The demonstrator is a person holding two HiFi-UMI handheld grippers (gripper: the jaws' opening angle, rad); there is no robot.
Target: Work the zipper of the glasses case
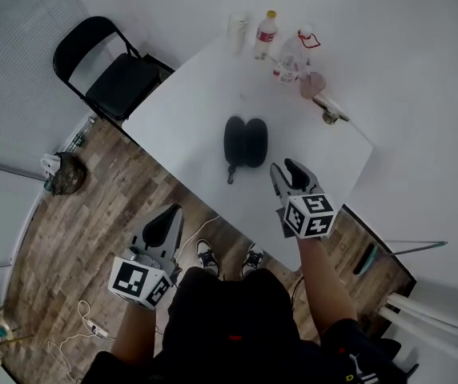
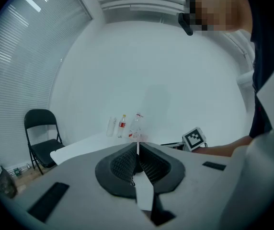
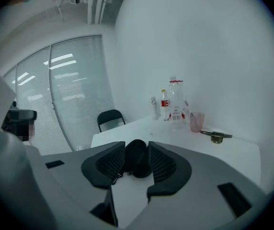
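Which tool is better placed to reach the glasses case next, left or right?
Right. The right tool hovers over the table beside the glasses case, jaws apart, the case framed between them in its view. The left tool is shut, beyond the table edge over the floor.

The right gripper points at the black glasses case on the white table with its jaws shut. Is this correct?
Not quite. The right gripper points at the black glasses case on the white table, but its jaws stand apart, not shut, as the right gripper view shows.
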